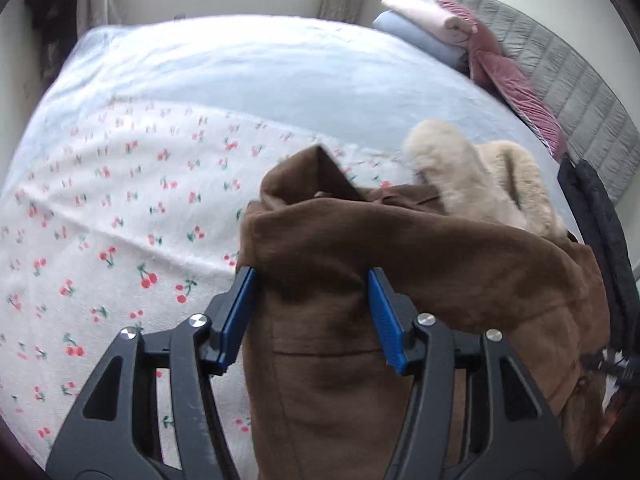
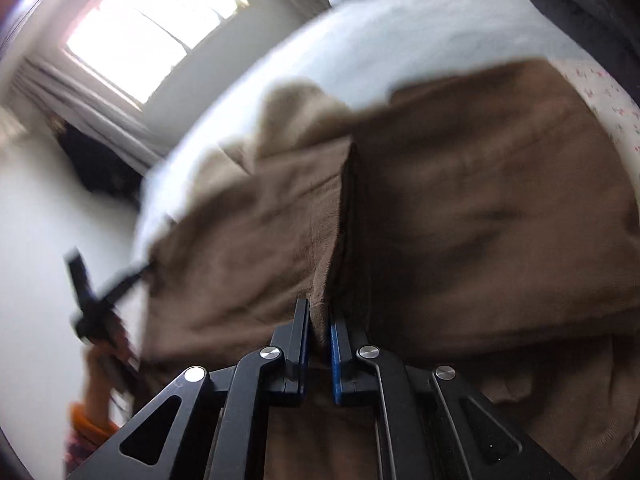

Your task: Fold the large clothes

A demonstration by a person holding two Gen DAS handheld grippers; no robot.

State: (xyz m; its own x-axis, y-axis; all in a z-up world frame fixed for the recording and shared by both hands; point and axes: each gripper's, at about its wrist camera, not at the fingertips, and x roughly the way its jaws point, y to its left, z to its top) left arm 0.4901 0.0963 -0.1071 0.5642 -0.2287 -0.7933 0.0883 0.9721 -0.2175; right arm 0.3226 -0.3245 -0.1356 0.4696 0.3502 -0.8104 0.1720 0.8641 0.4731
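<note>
The left hand-held gripper (image 1: 312, 312) is hanging wide open around a fold of the brown suede coat with cream fleece lining (image 1: 400, 264), while the right hand-held gripper (image 2: 320, 332) is pinching its edge. The coat is lying bunched on the cherry-print white blanket (image 1: 120, 208) covering the bed, with folded pastel linens (image 1: 424, 24) and a black garment (image 1: 600, 220) sitting nearby.

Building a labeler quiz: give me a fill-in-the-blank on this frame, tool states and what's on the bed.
1. The left tool is ____, its blue pads either side of the brown coat.
2. The right tool is ____ on a fold of that coat.
3. The white blanket on the bed is printed with red ____.
4. The coat's lining is cream ____.

Missing words: open; shut; cherries; fur
</note>
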